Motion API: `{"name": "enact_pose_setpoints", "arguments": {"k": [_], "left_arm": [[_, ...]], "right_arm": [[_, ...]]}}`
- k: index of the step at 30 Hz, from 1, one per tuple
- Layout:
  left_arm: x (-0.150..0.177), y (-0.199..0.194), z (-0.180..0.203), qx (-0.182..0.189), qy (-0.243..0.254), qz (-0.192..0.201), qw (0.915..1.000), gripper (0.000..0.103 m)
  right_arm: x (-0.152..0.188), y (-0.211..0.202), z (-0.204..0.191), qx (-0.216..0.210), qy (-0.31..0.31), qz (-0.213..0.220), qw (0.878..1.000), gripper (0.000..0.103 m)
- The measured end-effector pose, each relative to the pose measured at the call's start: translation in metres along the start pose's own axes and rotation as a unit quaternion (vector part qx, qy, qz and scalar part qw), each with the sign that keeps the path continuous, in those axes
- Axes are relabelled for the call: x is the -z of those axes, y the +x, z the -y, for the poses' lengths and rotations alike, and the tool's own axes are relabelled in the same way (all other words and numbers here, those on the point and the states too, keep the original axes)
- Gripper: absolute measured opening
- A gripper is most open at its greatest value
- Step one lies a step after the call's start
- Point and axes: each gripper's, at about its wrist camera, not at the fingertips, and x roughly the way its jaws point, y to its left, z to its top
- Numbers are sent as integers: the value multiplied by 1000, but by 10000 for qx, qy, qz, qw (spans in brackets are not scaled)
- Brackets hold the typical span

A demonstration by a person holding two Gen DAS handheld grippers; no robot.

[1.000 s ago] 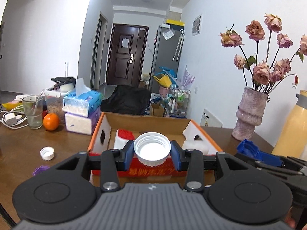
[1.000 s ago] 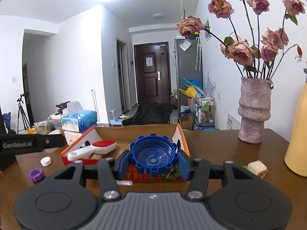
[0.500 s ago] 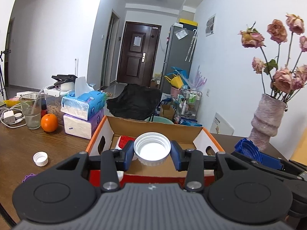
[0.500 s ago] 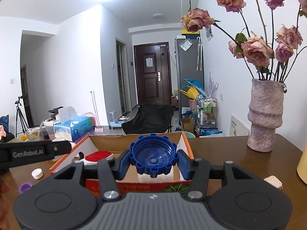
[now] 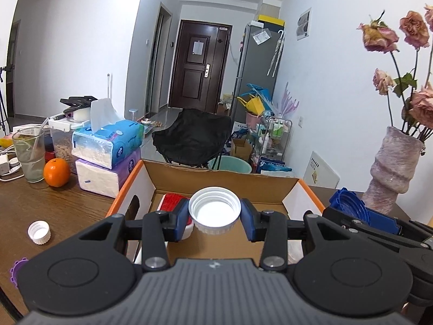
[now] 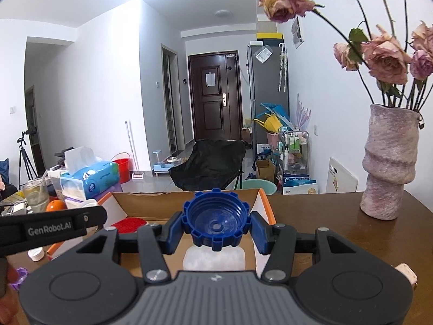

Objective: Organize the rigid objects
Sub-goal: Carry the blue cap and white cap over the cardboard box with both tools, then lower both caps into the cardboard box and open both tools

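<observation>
White plastic sits between the left tongs (image 5: pixel 214 218): a white bottle cap (image 5: pixel 214 211), hollow side facing the camera, pinched at its sides by both blue pads. The cap hangs over the open cardboard box (image 5: pixel 222 174), above its near part. The right tongs (image 6: pixel 215 228) are likewise closed onto a blue notched cap (image 6: pixel 215 220), hollow side toward the lens, held over the same box (image 6: pixel 151 203) toward its right end. In the left view the blue cap (image 5: pixel 351 205) and the right tool appear just to the right of the box's orange-edged flap.

Inside the box lie a red-topped white piece (image 5: pixel 173 200) at the left and a pale translucent container (image 6: pixel 213 257) directly under the blue cap.

On the brown desk (image 5: pixel 54 200) to the left of the box rest a second white cap (image 5: pixel 39 232), open side up, and a purple cap (image 5: pixel 16 270) at the frame edge, both apart from the box. Farther back stand stacked tissue packs (image 5: pixel 108 149), an orange (image 5: pixel 56 172) and a glass with a straw (image 5: pixel 29 154). To the right, a textured pinkish vase (image 6: pixel 389 162) of dried roses stands on the desk, well apart from the box, and a small cream object (image 6: pixel 406 272) peeks out beside the right tool.
</observation>
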Motion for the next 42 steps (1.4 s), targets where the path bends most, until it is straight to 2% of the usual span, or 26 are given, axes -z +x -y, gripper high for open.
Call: {"name": "enact_pose_setpoints", "arguments": {"k": [14, 31, 37, 38, 40, 42], "left_arm": [[-10, 44, 3, -108, 123, -113, 9998, 41], [-17, 81, 1, -278, 272, -315, 9987, 41], [-18, 86, -5, -232, 264, -468, 9983, 42], [-19, 85, -6, -232, 250, -476, 9983, 43], [-20, 83, -9, -209, 226, -461, 9985, 62], [-22, 78, -10, -279, 250, -379, 9986, 75]], "right_arm": [[-8, 46, 2, -6, -165, -195, 9997, 52], [-8, 80, -1, -22, -370, -440, 9983, 52], [-8, 83, 0, -57, -370, -548, 9978, 52], [-10, 84, 1, -80, -359, -577, 9977, 52], [-10, 84, 2, -77, -335, -585, 9977, 53], [-11, 83, 2, -58, -331, -585, 9977, 68]]}}
